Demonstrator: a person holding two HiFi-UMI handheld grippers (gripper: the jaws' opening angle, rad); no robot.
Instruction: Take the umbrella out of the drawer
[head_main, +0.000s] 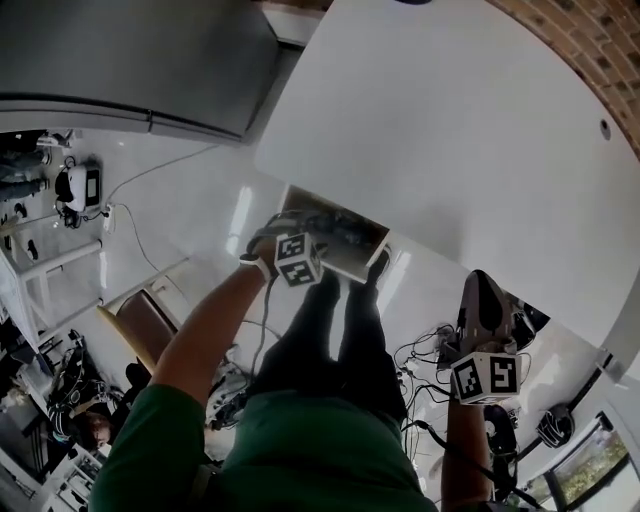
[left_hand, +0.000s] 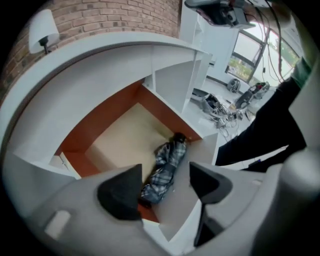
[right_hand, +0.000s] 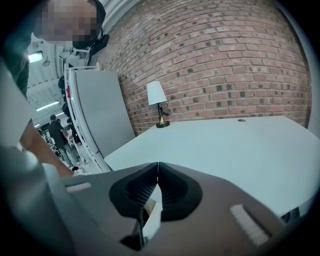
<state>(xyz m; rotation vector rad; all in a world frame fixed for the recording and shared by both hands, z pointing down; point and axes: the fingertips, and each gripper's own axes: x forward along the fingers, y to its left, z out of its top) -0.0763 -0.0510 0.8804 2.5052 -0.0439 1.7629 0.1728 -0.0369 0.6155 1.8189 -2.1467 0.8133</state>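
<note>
Plaid fabric, dark blue and grey: a folded umbrella (left_hand: 164, 170) lies on the pale floor of the open drawer (left_hand: 120, 142), close along its right-hand wall as the left gripper view shows it. One dark pad (left_hand: 120, 192) of the left gripper (left_hand: 165, 176) covers the umbrella's near end, so we cannot tell which end is the handle (the far end shows only as a dark knob). Its long axis runs from between the jaws up and to the right, toward a corner of the drawer. The left gripper's jaws stand wide apart above it, touching nothing. In the head view, that gripper and the hand holding it hide much of the drawer. The right gripper (right_hand: 158, 168) is clenched on nothing, tips together, above the white desk (right_hand: 230, 145).
</note>
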